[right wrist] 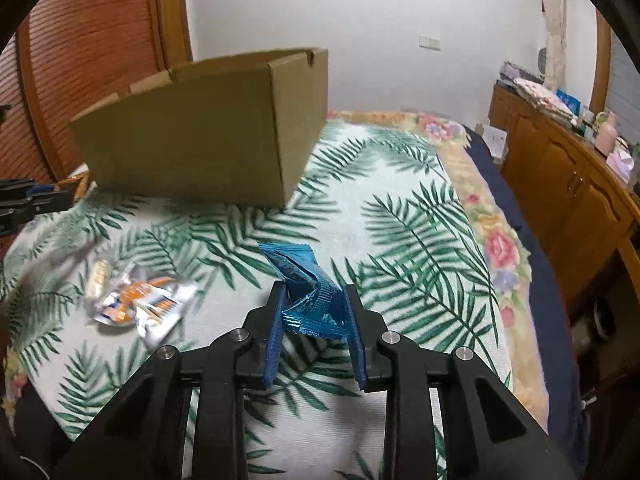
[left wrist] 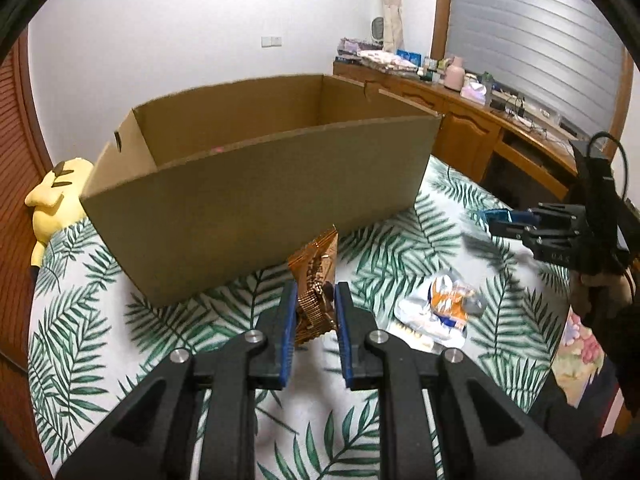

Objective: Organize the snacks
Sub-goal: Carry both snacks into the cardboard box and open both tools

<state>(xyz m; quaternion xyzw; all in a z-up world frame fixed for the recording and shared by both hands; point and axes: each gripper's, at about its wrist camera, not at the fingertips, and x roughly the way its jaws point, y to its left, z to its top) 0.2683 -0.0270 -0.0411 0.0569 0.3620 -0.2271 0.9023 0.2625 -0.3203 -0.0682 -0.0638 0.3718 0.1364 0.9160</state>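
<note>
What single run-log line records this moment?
left gripper: shut on gold packet | right gripper: shut on blue packet | cardboard box: open

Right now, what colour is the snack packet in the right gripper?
Shiny blue foil packet, crumpled between the right gripper; clearest in the right wrist view.

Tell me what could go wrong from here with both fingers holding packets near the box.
The left gripper pinches only the crumpled end of the gold packet, so it may slip on the lift. The cardboard box has tall walls; a low carry could snag the rim. The blue packet in the right gripper is creased and might tear.
</note>
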